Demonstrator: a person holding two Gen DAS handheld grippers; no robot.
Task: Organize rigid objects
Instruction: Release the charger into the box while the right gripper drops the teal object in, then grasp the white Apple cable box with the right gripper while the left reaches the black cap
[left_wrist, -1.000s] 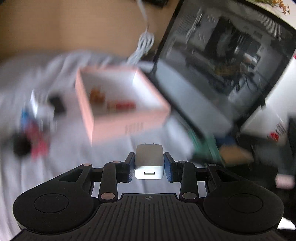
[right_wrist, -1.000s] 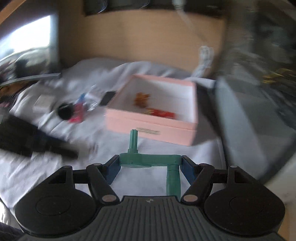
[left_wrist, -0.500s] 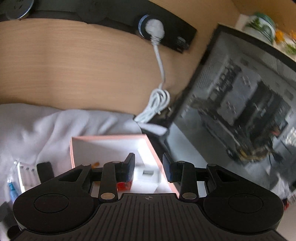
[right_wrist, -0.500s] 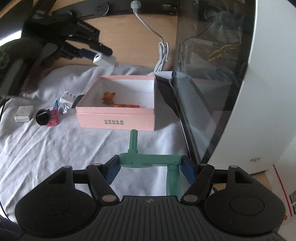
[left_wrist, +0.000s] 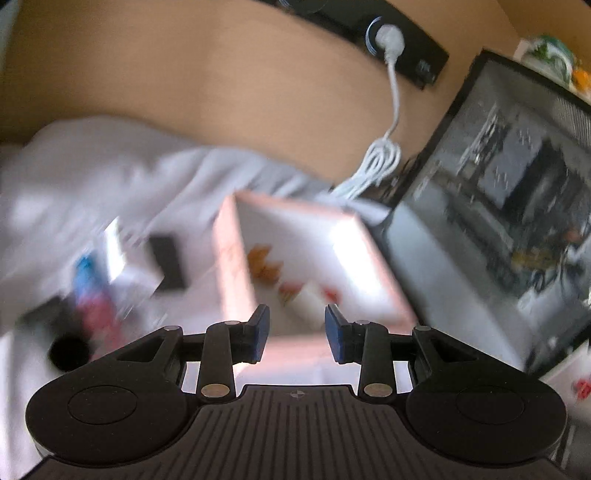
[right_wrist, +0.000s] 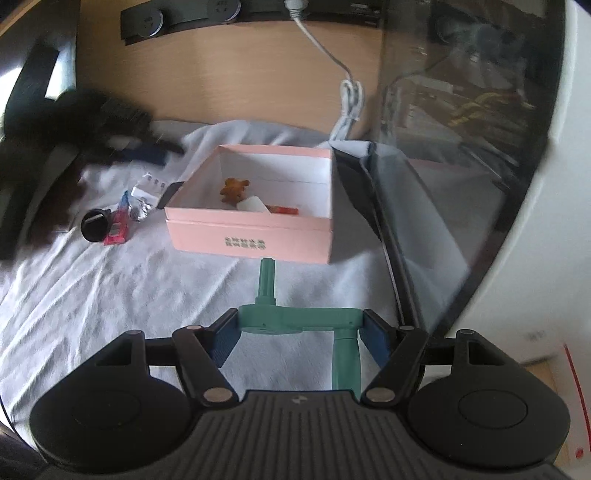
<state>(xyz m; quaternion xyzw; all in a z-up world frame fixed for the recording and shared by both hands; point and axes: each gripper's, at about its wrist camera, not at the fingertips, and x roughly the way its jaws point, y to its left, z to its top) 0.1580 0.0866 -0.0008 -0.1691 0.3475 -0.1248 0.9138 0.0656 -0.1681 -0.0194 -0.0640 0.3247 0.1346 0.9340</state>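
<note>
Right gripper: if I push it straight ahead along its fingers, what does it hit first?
Probably the pink box: the green crank handle clamped in the right gripper points at the box's near wall, so its tip would touch first. The gap is hard to judge.

Open pink box (right_wrist: 251, 236) on white cloth, holding a small brown figure (right_wrist: 233, 189), a white charger (right_wrist: 253, 205) lying tilted and a red item (right_wrist: 284, 210) along the near wall. Green crank-shaped part (right_wrist: 295, 317) clamped crosswise in the right gripper (right_wrist: 297, 338), one peg pointing toward the box. Black round piece (right_wrist: 94, 225) and red-blue packet (right_wrist: 118, 225) left of the box.
</note>
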